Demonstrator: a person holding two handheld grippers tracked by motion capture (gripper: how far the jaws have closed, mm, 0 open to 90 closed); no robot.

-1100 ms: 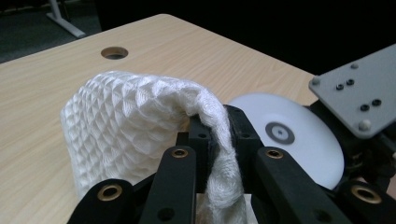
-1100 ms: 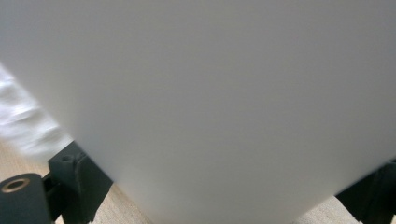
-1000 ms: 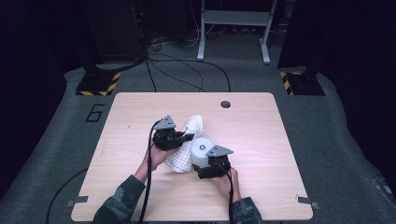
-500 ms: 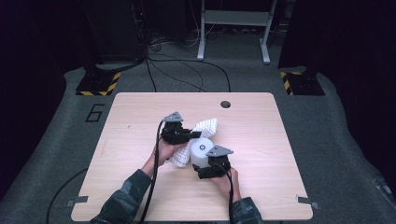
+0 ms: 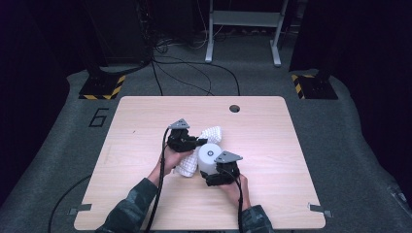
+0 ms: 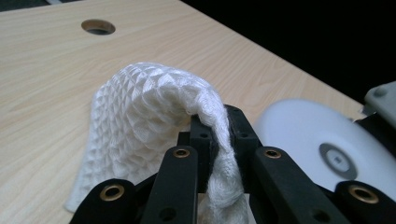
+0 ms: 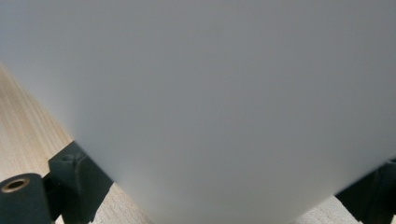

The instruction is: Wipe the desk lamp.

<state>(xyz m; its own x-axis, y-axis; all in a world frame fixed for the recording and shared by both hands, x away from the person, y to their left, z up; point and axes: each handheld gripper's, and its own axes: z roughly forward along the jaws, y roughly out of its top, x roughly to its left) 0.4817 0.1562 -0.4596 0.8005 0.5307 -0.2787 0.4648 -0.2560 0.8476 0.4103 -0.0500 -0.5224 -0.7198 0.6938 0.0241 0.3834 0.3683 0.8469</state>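
A white waffle-weave cloth (image 5: 213,132) lies draped over the middle of the wooden table (image 5: 272,126), one end near my left forearm. My left gripper (image 5: 198,141) is shut on a raised fold of the cloth (image 6: 149,98); in the left gripper view its jaws (image 6: 217,128) pinch the fabric between them. Just right of it stands a white cylinder (image 5: 209,154) with a small grey disc on its flat top (image 6: 322,140). My right gripper (image 5: 211,171) is shut on the cylinder from the near side. The cylinder's white wall (image 7: 224,93) sits between the right gripper's jaws.
A round cable hole (image 5: 234,108) is in the table's far edge, also seen beyond the cloth (image 6: 98,26). Cables trail from both grippers off the near edge. Dark floor, a desk frame (image 5: 243,29) and striped stands (image 5: 102,87) lie beyond.
My left gripper has moved a little to the right and down with the cloth fold in it, nearer the cylinder. The right gripper and cylinder have stayed put.
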